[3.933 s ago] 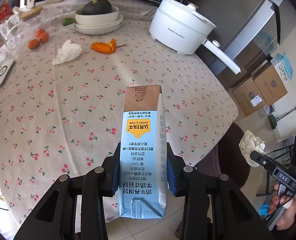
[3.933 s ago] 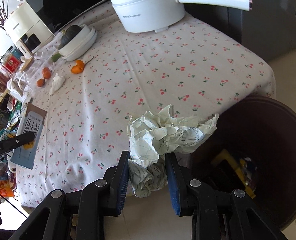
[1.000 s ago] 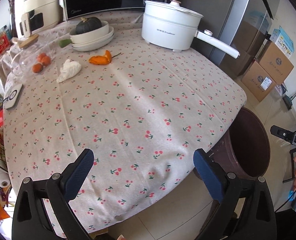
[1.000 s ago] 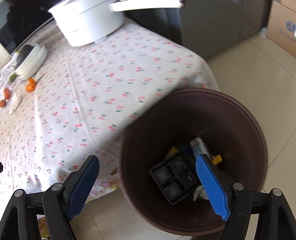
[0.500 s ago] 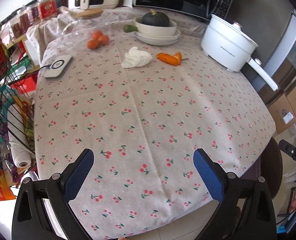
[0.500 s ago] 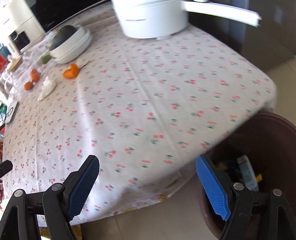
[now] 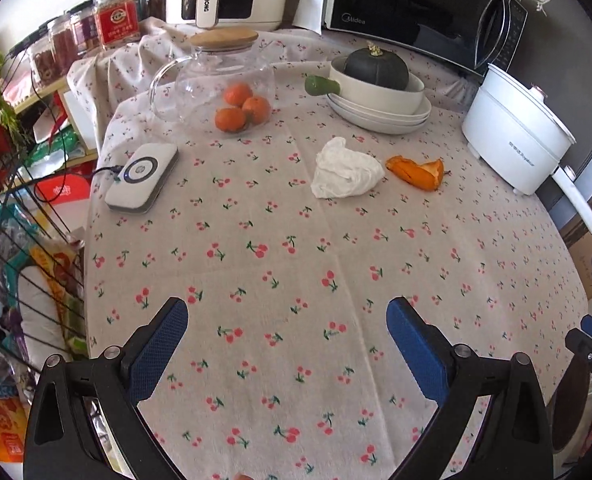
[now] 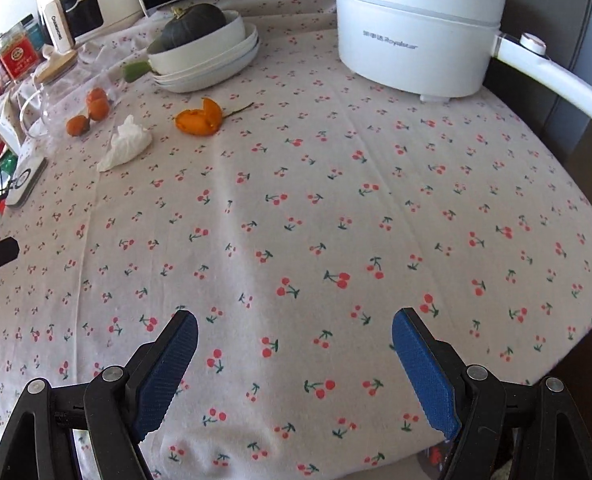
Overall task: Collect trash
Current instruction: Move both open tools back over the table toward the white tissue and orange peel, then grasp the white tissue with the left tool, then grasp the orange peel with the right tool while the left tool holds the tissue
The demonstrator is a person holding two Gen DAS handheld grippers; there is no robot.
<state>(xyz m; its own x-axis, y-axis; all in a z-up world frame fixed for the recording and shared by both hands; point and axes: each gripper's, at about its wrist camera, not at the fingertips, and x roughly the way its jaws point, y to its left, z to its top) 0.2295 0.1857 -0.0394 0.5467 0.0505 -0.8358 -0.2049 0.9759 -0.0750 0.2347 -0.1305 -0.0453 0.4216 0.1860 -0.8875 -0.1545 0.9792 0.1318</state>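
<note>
A crumpled white tissue (image 7: 346,174) lies on the cherry-print tablecloth (image 7: 296,264), with an orange peel (image 7: 418,172) just to its right. From the right wrist the tissue (image 8: 126,144) and the peel (image 8: 199,120) sit at the far left of the table. My left gripper (image 7: 287,320) hangs open over the near part of the cloth, nothing between its blue pads. My right gripper (image 8: 294,332) is open too, empty, above the table's near edge. The brown bin shows only as a dark sliver (image 7: 572,412) at the lower right.
A white electric pot (image 8: 416,28) with a long handle stands at the back right. Stacked white bowls hold a dark squash (image 7: 376,66). A glass jug (image 7: 216,76) with oranges and a white charger pad (image 7: 142,178) sit at the left. A wire rack (image 7: 12,264) flanks the table.
Both grippers, earlier shut on a milk carton and crumpled paper, are open and empty. Over the last second both swung from the brown bin back over the table, toward the tissue and peel.
</note>
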